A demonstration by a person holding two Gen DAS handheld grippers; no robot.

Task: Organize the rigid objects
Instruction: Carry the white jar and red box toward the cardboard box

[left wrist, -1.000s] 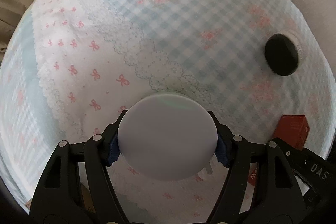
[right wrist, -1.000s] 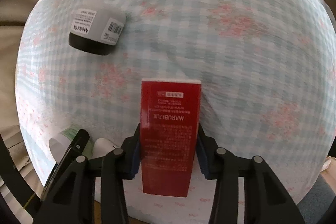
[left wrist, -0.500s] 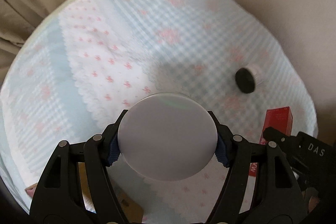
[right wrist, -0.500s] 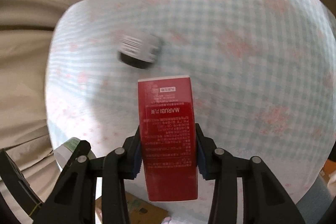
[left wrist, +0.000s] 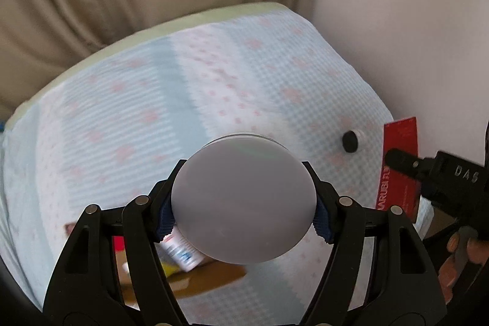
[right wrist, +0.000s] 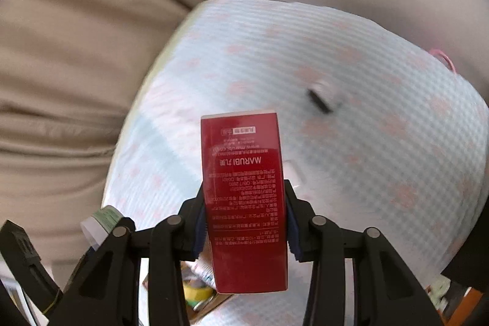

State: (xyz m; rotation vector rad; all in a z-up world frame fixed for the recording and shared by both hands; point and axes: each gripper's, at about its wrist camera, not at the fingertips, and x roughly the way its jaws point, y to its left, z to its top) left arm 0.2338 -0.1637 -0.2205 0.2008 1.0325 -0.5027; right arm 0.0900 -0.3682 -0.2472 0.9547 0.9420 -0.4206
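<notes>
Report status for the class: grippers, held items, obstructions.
Left gripper shut on white round jar. Right gripper shut on red box. Black-lidded jar lies on bedspread. No obstructions.

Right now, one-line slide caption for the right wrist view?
Right claw shut on a red MARUBI box, held above the checked bedcover; a small dark-lidded jar lies beyond.

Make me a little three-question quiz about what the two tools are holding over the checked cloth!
1. True or false: the left tool is shut on a round white jar.
2. What colour is the box in the right tool: A) green B) red C) yellow?
3. Fill in: the small black-lidded jar lies on the ____.

Key: 1 true; 2 B; 3 checked cloth.
</notes>
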